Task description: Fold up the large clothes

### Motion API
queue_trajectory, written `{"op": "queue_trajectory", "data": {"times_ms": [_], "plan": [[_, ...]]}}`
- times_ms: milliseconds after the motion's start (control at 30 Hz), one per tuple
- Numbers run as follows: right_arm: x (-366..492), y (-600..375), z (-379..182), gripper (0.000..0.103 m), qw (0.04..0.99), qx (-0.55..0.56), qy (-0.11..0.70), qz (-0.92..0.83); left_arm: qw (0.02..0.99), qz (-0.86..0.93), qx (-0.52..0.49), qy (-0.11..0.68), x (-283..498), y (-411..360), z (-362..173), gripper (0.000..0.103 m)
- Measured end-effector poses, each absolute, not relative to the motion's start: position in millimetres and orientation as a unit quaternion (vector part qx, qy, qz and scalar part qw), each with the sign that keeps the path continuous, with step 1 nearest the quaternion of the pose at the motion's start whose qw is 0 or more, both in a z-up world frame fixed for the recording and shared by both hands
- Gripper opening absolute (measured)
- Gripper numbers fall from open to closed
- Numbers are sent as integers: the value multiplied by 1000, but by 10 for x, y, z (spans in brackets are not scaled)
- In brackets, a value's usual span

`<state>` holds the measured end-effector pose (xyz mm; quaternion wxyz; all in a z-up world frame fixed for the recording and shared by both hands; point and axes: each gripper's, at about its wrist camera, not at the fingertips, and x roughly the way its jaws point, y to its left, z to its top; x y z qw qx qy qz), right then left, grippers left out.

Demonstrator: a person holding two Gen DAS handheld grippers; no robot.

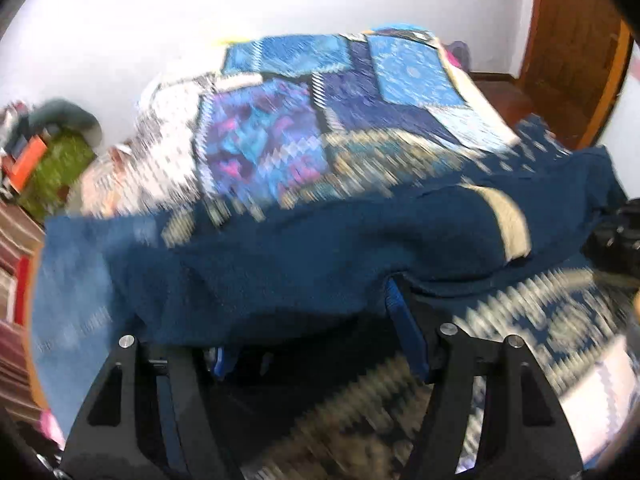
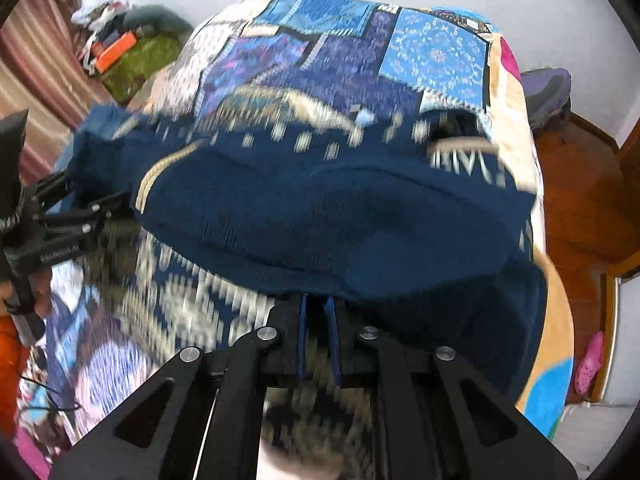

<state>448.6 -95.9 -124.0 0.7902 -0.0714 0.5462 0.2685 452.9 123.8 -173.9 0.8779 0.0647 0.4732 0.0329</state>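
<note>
A thick dark-blue knitted garment with cream patterned bands [image 1: 304,248] is seen stretched across the middle of both frames, above a patchwork quilt of blue, purple and white squares [image 1: 280,120] that covers a bed. The knit is judged soft, limp and fairly heavy; it sags between its held points, so it is best taken at the hem or at the corners, with enough cloth pinched that the weight does not pull it free. In the left wrist view the left gripper [image 1: 312,344] is found at the lower centre with its blue pads set well apart under the draped edge; whether cloth is pinched there cannot be told. In the right wrist view the right gripper [image 2: 318,312] is shown with its blue pads drawn close together at the garment's lower edge, apparently clenched on the knit. Only the right view shows the whole left tool at the left edge and a pink shoe [image 2: 590,360] at lower right; only the left view shows a wooden door [image 1: 576,48] at upper right.
</note>
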Motion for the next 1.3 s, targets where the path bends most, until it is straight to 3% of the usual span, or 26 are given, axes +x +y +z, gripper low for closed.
{"op": "queue_trajectory", "data": {"times_ms": [200,467,567,600,633,800,867,1033,1300], "plan": [[5010,-866,-1104,9,829,-28,515,216,883,79,2,463,5067,1667,-1482,66],[4792,-717,-809,9,850,-42,467,241,894,85,-38,439,4870,1848,-1310,66],[4652,-670,-922,29,837,-59,483,251,885,59,-61,457,4638,1792,-1463,66],[4593,-658,-978,43,833,-67,488,251,882,55,-63,464,4562,1765,-1519,66],[4532,-659,-1034,51,830,-74,492,251,878,51,-61,472,4466,1728,-1595,66],[4306,-722,-1296,51,809,-103,527,240,889,63,3,454,4029,1484,-1663,68],[4193,-787,-1302,52,815,-107,519,233,890,65,10,451,3891,1432,-1663,78],[3915,-858,-1232,63,821,-142,511,211,886,73,-11,458,3557,1486,-1718,80],[3603,-1039,-1109,63,823,-123,516,203,876,125,-98,455,2981,1915,-1752,80]]}}
